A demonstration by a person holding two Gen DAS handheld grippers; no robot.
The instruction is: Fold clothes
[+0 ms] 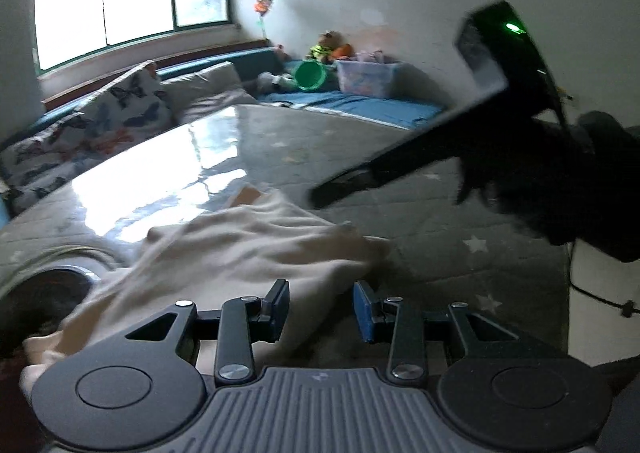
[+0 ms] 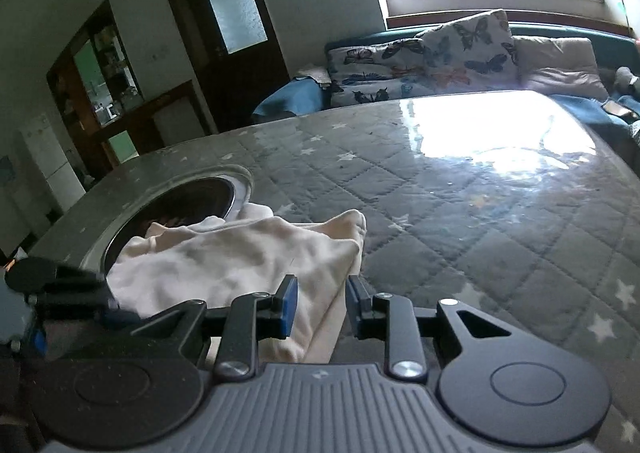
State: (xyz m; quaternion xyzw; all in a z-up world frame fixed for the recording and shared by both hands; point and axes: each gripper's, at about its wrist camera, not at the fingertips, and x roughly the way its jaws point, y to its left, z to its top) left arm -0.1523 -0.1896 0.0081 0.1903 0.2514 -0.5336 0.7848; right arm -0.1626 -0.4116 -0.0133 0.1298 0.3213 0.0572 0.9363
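A cream garment (image 1: pixel 240 249) lies crumpled on the grey quilted star-patterned table cover (image 1: pixel 440 237), part of it draped over a round metal basin (image 1: pixel 60 285). My left gripper (image 1: pixel 321 309) is open, with the cloth's near edge between and below its blue pads. In the right wrist view the same garment (image 2: pixel 224 257) lies by the basin (image 2: pixel 192 201). My right gripper (image 2: pixel 319 307) is open, its fingers on either side of a hanging fold of the cloth. The right gripper also shows in the left wrist view (image 1: pixel 324 193) as a dark blurred shape above the cloth.
A shiny glare patch covers the far part of the table (image 2: pixel 500 133). Butterfly-print pillows (image 2: pixel 432 57) and a blue couch stand behind it under a window. A green bucket (image 1: pixel 310 75), a clear storage bin (image 1: pixel 368 77) and toys sit at the back. A dark door (image 2: pixel 224 21) is at the left.
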